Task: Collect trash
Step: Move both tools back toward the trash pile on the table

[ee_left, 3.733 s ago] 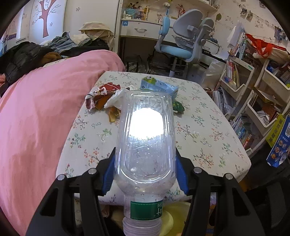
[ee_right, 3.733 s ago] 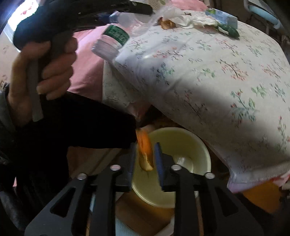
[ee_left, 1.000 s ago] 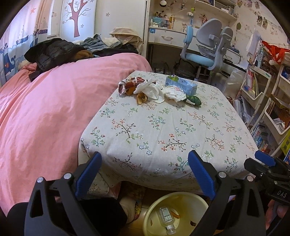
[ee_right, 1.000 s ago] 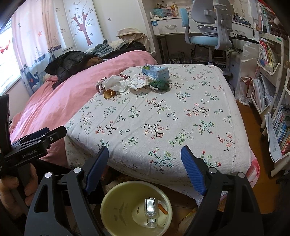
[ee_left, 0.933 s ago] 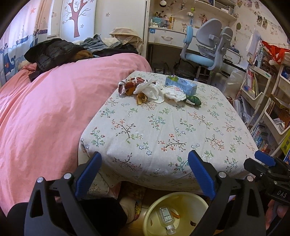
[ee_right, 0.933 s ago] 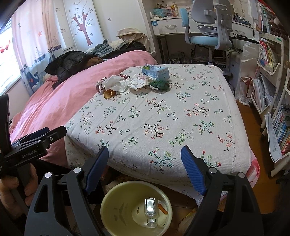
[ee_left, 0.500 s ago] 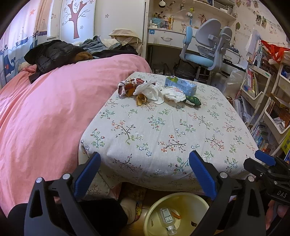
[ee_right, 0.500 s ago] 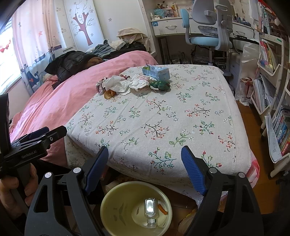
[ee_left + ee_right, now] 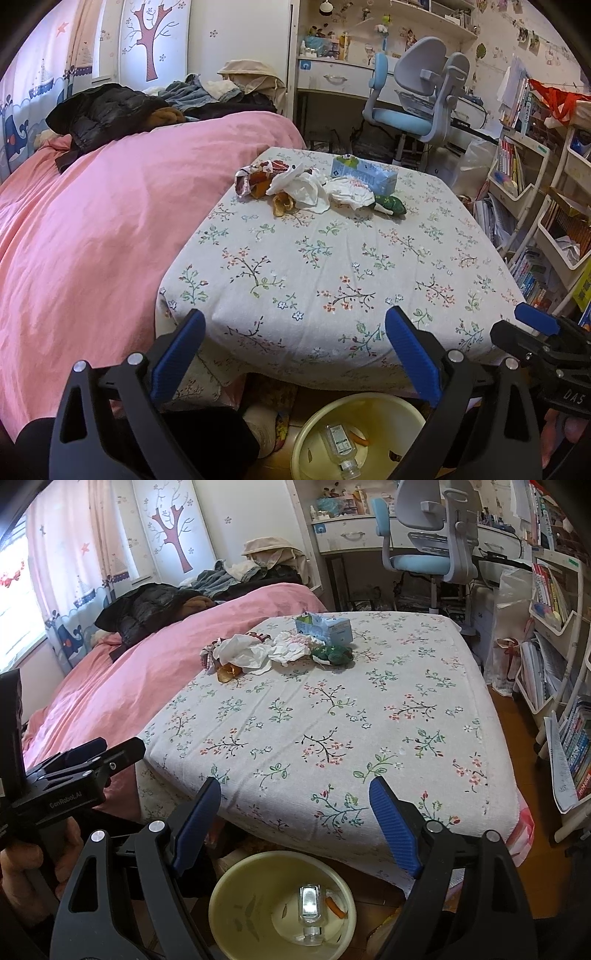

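Note:
A heap of trash lies at the far side of the floral-covered table (image 9: 317,266): white crumpled tissue (image 9: 301,186), a red wrapper (image 9: 255,173), a brown peel (image 9: 282,202), a green wrapper (image 9: 391,204) and a blue carton (image 9: 364,177). The heap also shows in the right wrist view (image 9: 258,653). A yellow bin (image 9: 229,908) on the floor under the near edge holds a clear plastic bottle (image 9: 309,910) and an orange peel (image 9: 334,906). My left gripper (image 9: 293,354) and right gripper (image 9: 295,823) are both open and empty, above the bin.
A pink bedcover (image 9: 81,229) lies left of the table, with dark clothes (image 9: 103,114) piled on it. A blue desk chair (image 9: 417,110) and desk stand behind. Bookshelves (image 9: 524,177) line the right side.
Between 3.7 s and 1 s ago both grippers let go of the bottle and the peel, which now lie in the bin. Over the last second both grippers have barely moved.

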A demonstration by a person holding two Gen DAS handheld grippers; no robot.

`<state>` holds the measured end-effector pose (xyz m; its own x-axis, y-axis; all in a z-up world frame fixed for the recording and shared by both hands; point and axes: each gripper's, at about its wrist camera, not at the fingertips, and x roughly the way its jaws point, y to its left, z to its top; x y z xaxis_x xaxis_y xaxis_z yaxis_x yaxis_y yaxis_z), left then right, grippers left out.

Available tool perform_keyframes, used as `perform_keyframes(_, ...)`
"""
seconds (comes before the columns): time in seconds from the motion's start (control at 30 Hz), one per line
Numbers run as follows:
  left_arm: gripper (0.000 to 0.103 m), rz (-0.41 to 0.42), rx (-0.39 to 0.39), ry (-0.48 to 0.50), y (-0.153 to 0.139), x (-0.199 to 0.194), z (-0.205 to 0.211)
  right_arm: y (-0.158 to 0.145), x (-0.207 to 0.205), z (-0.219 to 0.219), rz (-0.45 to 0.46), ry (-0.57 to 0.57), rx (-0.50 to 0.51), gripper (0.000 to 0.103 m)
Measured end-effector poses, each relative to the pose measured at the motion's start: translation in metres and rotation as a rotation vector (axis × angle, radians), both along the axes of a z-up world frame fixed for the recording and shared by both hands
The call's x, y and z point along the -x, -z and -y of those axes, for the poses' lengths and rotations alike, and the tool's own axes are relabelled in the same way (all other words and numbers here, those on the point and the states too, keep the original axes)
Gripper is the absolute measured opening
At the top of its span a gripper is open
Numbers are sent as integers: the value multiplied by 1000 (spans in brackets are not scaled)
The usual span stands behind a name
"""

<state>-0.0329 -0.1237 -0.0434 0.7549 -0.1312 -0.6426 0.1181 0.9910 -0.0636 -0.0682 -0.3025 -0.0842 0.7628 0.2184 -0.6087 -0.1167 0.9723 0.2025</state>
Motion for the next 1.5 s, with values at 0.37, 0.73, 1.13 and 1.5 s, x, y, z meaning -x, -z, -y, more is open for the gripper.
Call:
perform_keyframes(0.37, 94, 21, 34, -11, -16, -26, -12, -20, -25, -6, 42, -46, 27, 80)
perform_keyframes(0.73, 94, 10, 40, -28, -25, -73, -26, -49, -80, -6, 87, -104, 76, 80)
perform_keyframes(1.13, 94, -45, 8, -38, -20, -127, -29, -41, -126, -1, 34, -124, -10, 80)
perform_keyframes(1.5, 94, -23, 38, -79, -25, -168, -49, -34, -129, -6, 0, -142, -49, 80)
